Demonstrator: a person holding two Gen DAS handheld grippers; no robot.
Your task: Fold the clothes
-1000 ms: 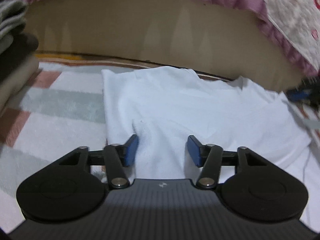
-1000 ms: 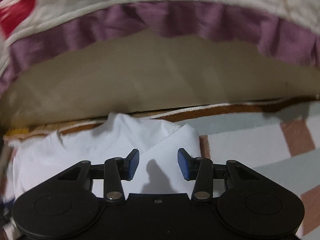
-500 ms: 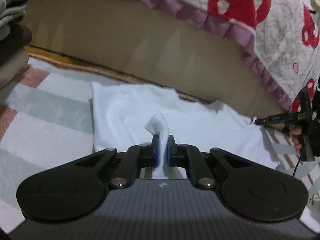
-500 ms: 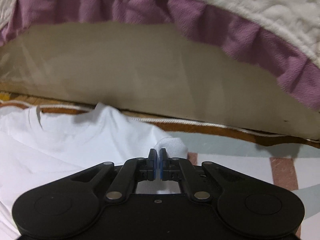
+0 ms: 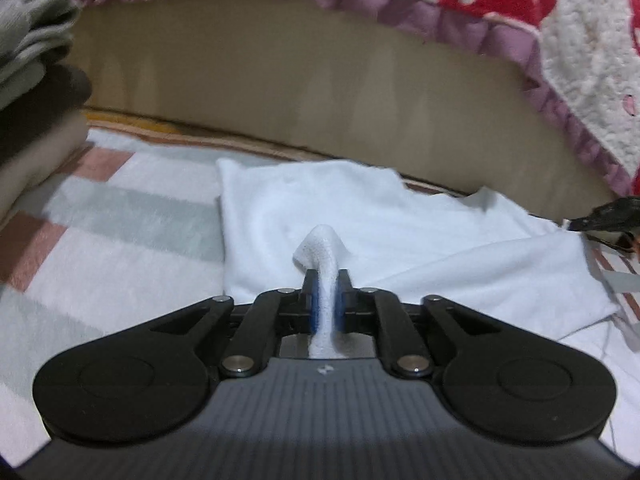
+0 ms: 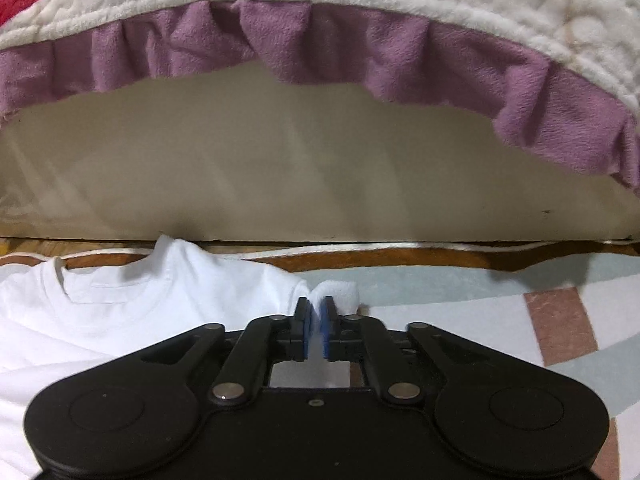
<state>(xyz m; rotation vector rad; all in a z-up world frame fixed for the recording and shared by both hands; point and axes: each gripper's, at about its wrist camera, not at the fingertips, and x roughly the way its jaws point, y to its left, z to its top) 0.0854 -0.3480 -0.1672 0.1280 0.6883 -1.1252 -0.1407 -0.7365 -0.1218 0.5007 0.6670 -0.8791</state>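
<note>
Both my tongs angle downward: the left tongs (image 5: 325,307) pinch a raised ridge of the white cotton T-shirt (image 5: 400,232), the right tongs (image 6: 316,332) pinch its edge beside the collar, jaws of both easing open slightly with cloth between the pads. The shirt lies flat on a striped pink-grey-white rug (image 5: 120,240). Behind it runs a beige bed base (image 6: 320,168) under a purple-frilled cream quilt (image 6: 360,52).

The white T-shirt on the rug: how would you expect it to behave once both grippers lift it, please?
Probably floppy: the white T-shirt peaks into a soft fold where the left gripper pinches it. Likely light, since the right gripper raises only a small tuft. Its middle would probably sag.
</note>
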